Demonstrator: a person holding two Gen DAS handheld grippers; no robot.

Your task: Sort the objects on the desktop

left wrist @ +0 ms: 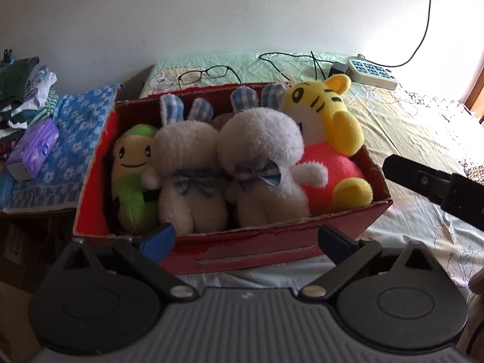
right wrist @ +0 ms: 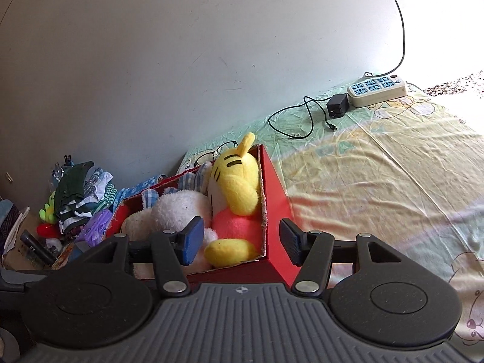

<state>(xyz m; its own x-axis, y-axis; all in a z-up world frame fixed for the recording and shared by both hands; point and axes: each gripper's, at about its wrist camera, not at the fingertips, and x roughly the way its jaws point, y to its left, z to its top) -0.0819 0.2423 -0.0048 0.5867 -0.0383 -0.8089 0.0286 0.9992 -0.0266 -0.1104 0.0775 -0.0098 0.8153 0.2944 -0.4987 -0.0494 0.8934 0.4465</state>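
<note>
Red cardboard filled the near field of both wrist views: a torn-edged red box (left wrist: 272, 242) sat on the patterned bedsheet (left wrist: 408, 139), packed with plush toys. The left gripper (left wrist: 246, 237) hung just before the box's near wall, its blue-padded fingers spread wide and holding nothing. The right gripper (right wrist: 240, 242) was likewise released and empty, its fingers straddling the box's right-hand wall, one pad over the toys and the other outside the box.

Inside the box, from left to right, lay a green smiling doll (left wrist: 133, 178), two white rabbits with checked ears and bows (left wrist: 187, 175) (left wrist: 260, 163), and a yellow tiger in a pink top (left wrist: 329, 139), which leaned against the right-hand wall and rose above the rim. By my reading the sorting was close to done, with all the toys apparently gathered in the box.

If the step in hand was to settle the tiger lower or to shift the box, it called for a soft, shallow pinch. The plush would squash and spring back, and the frayed cardboard could tear under a hard clamp.

Behind the box lay black-rimmed glasses (left wrist: 204, 74), then a charger with its thin cable (right wrist: 337, 106) and a white power strip (right wrist: 378, 90) near the wall. Left of the box were a blue flowered towel (left wrist: 69, 139), a purple tissue pack (left wrist: 33, 151) and piled clothes (left wrist: 24, 90).
</note>
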